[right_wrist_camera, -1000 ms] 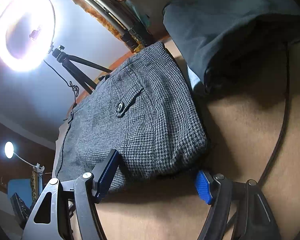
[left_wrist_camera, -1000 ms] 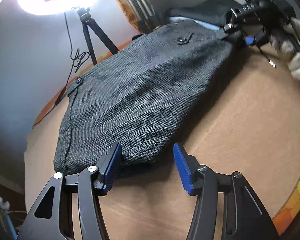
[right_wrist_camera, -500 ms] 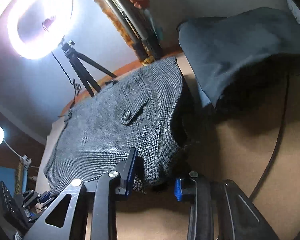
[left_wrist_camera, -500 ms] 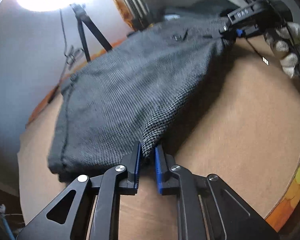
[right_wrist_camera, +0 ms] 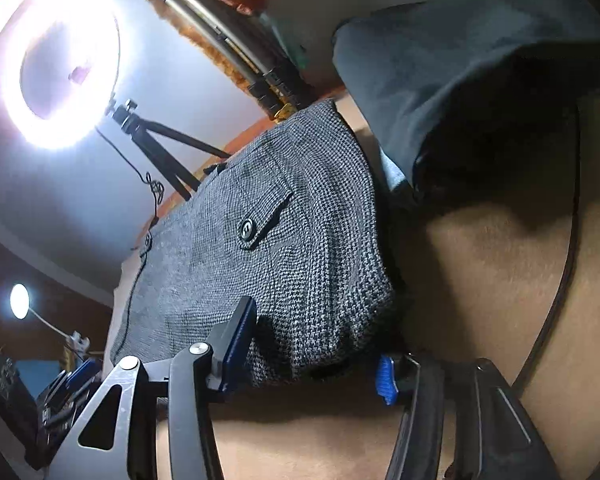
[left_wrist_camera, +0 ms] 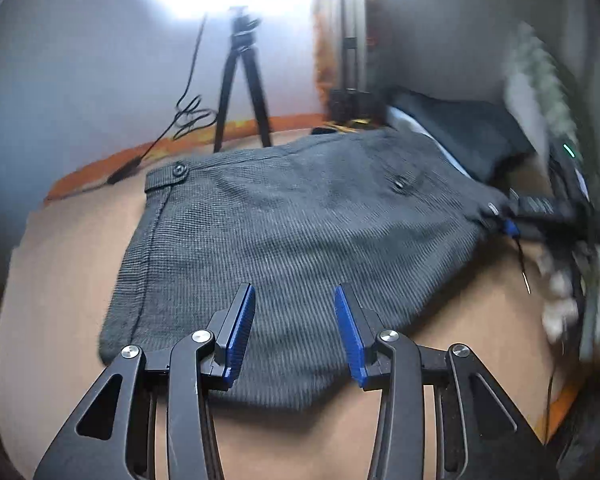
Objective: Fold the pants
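While both grippers' jaws open off the cloth, left gripper and right gripper straddle the near edge of the pants, which lie folded on the table beside the tripod: soft, thick, limp; best pinched at corners.

grey checked pants: 1 | dark folded garment: 1 | buttons: 2 | ring light: 1 | tripods: 2

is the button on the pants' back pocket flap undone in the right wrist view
No, the button sits fastened through the pocket flap on the grey pants.
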The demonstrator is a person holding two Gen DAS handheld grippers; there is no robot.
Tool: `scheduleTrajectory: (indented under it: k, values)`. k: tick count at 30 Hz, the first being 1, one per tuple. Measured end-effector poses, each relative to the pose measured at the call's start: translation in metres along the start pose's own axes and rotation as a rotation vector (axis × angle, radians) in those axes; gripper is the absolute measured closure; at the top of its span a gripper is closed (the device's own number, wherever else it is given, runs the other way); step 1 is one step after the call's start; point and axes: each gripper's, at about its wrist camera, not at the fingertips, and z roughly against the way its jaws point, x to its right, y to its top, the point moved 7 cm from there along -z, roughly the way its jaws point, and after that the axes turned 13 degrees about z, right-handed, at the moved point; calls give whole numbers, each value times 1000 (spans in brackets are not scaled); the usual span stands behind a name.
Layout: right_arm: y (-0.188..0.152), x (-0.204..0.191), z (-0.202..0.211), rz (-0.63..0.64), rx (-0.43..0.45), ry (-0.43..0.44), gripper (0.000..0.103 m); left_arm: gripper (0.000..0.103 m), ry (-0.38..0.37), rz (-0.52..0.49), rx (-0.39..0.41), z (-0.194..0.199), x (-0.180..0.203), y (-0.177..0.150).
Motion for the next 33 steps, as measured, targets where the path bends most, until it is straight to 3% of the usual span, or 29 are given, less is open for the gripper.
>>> scheduleTrajectory:
  k: [6,11,18,24,33]
  values:
    - [-4,2,0,-22,12,-5,47,63,55,35,10,-40,11,17]
    - [-2,4,0,-29,17,-13,47,63,151,-40,62,-62,25,27]
    - [0,2,-4,-36,28,-27,46,63,201,-92,32,-93,30,14]
    - [-2,3,0,-40,42,-27,47,63,226,-131,57,-95,35,10]
    - [1,2,3,-40,61,-92,74,63,205,-114,94,-65,43,-3]
